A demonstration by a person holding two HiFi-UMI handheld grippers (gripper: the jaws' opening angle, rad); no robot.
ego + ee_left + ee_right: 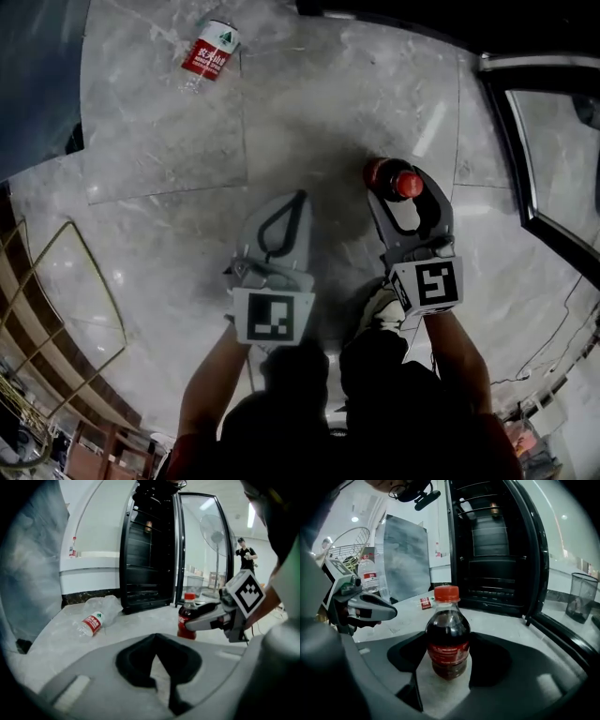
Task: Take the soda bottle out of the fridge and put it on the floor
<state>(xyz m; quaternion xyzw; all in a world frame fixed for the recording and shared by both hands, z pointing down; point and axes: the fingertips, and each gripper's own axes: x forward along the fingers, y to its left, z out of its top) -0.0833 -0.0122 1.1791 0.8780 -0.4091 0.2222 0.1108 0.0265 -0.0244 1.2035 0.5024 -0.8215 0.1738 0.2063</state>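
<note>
ok so the soda bottle (pixel 447 637) is out of the fridge (pixel 492 550) and standing on the floor (pixel 309 103), cap up, long axis straight vertical; my right gripper (pixel 410 192) has it between the jaws, closed on its sides about at label height, and as far as I can tell the base is flat on the marble; the bottle sits dead ahead of that gripper, right in the mouth of the jaws, with the open fridge well beyond it on the far side; my left gripper (pixel 298 199) is just beside it on the left, jaws together with nothing in them, so it's out of this one; right hand is obviously the near one. I reckon the putting-down is basically done, and what's left is letting go; the thing that matters is that the bottle is tall and upright, so the jaws should spread evenly and the gripper come straight back toward me, along the line it points; any sideways drag could tip it over, just my guess
</note>
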